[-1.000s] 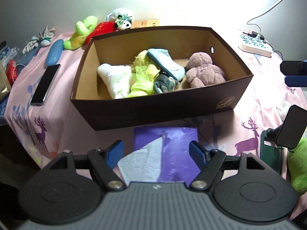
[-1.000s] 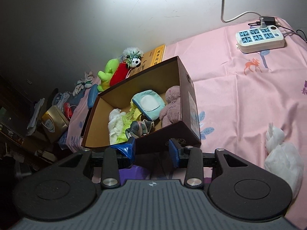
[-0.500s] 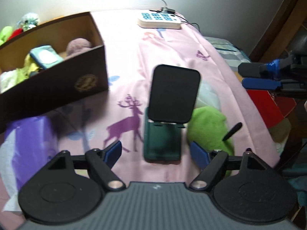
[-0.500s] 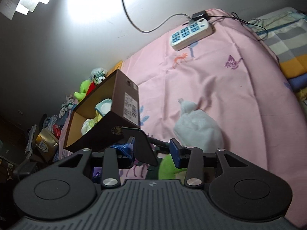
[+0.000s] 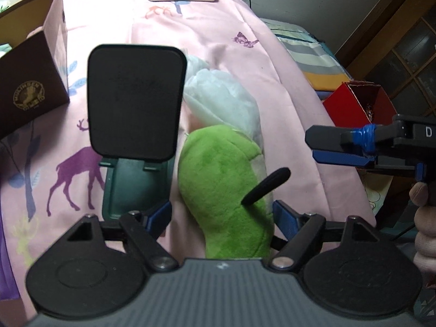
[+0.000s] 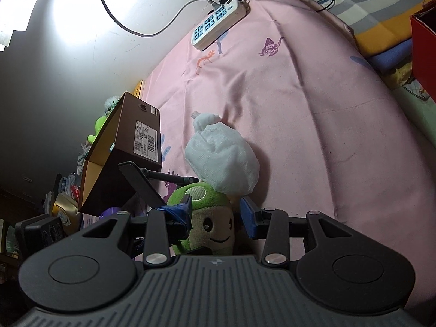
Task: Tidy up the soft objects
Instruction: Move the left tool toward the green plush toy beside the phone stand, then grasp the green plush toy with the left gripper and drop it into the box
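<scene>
A bright light patch (image 6: pixel 90 11) glares on the grey wall (image 6: pixel 54 87) behind the bed.

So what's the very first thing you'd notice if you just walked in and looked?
The bright green plush toy with a smiling face, lying on the pink bedsheet right in front of both open grippers. Just behind it sits a white bundled plastic bag, and beside it a dark phone stand stands upright. A brown cardboard box sits farther off to the left.

Phone stand (image 5: pixel 136 103) crowds green plush (image 5: pixel 226 190).
</scene>
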Motion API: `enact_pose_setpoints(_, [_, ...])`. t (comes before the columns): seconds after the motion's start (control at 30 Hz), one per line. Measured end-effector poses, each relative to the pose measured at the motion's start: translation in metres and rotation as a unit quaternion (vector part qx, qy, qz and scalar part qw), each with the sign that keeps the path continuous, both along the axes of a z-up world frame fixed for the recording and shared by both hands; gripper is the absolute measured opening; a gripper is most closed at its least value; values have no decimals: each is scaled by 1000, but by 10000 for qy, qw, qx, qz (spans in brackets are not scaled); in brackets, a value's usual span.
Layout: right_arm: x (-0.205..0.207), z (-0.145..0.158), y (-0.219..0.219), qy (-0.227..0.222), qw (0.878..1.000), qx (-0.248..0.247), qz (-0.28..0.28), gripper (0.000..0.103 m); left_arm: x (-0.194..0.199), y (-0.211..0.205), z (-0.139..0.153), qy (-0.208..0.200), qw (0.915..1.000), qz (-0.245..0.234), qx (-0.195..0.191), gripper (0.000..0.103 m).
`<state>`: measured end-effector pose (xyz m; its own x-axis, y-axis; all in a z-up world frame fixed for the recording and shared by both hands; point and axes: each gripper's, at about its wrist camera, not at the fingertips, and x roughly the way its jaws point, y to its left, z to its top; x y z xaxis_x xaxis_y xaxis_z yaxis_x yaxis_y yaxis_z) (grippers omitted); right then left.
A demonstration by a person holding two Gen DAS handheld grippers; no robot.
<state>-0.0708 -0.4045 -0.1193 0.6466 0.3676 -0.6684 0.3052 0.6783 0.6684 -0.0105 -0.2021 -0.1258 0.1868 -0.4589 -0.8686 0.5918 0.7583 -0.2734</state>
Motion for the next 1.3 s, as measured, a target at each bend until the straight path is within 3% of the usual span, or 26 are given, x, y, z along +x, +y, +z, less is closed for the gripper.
enact_pose_setpoints(0.17, [0,-8,-4,104,9999,46,22,24,-1,-7,-5,0,10000,-12,-44,81])
enact_pose_setpoints(0.3, [1,-12,-5,173,9998,67,-4,24,-3,-8,-6,-18,9998,-150,-135,71])
enact_pose_setpoints(0.5, [3,-10,-7,152,9997,124,-125,24,-10,-3,1,-171,9983,-503,-231,65])
enact_pose_setpoints(0.67, [6,-7,-6,84,9990,318,-312,23,-19,18,18,-328,9946,-864,-472,64])
enact_pose_setpoints(0.9, [14,-2,11,17,9980,393,-489,23,-26,71,60,-611,9851,-1161,-1110,64])
enact_pose_setpoints(1.07, [18,1,26,-22,9970,407,-659,23,-19,126,96,-920,9794,-851,-1582,64])
enact_pose_setpoints(1.3, [20,3,47,-17,9950,380,-924,23,36,193,128,-1757,9742,298,-1382,64])
